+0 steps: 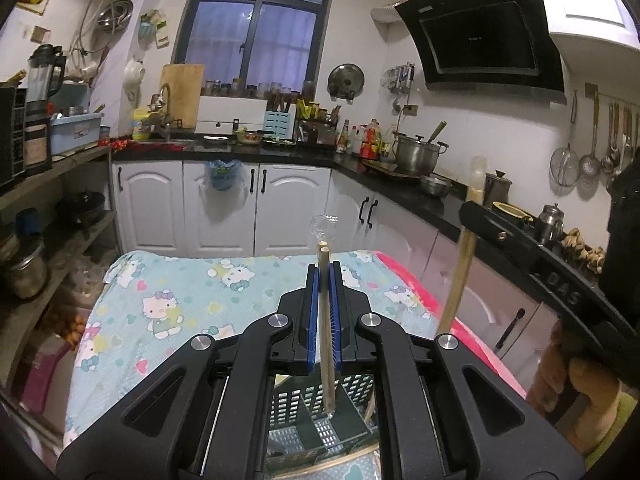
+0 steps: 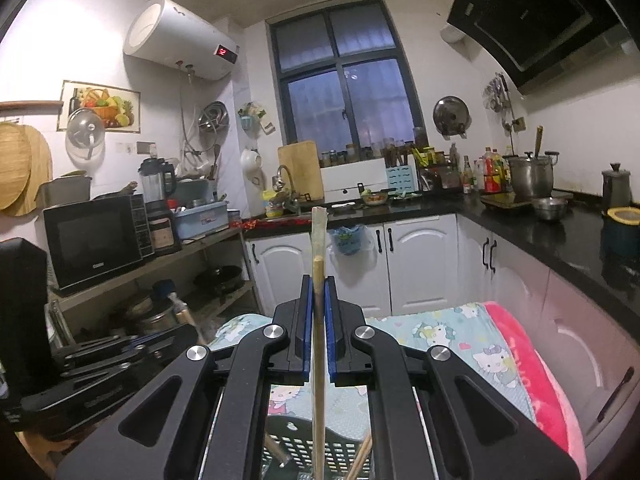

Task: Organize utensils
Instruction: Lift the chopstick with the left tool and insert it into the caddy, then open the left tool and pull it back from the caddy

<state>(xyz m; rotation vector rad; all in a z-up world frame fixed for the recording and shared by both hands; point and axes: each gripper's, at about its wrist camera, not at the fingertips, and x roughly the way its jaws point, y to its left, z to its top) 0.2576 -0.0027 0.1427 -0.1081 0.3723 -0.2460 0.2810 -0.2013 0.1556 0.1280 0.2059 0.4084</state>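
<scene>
A kitchen fills both views: white cabinets (image 1: 224,208) run under a black counter (image 1: 280,152) across the middle of the frame, with a dark window (image 1: 256,20) above and a black range hood (image 1: 488,28) in the upper right. A microwave (image 2: 96,240) sits on a shelf at the left of the right wrist view. In the lower half lies the tabletop (image 1: 168,304), covered by a light blue cartoon-print cloth, with a pink cloth (image 2: 532,364) along its right edge. At the bottom centre, just under the tongs, stands a dark perforated basket (image 1: 296,404); in the right wrist view loose chopsticks (image 2: 360,458) lean inside it.

The left tongs (image 1: 325,276) are clamped on a pale wooden chopstick in a clear wrapper (image 1: 326,320), held upright, its lower end down inside the basket. The right tongs (image 2: 319,292) are clamped on another wrapped chopstick (image 2: 319,320), also upright, its wrapper sticking up above the blue pads (image 2: 330,320), its lower end over the basket's rim.
</scene>
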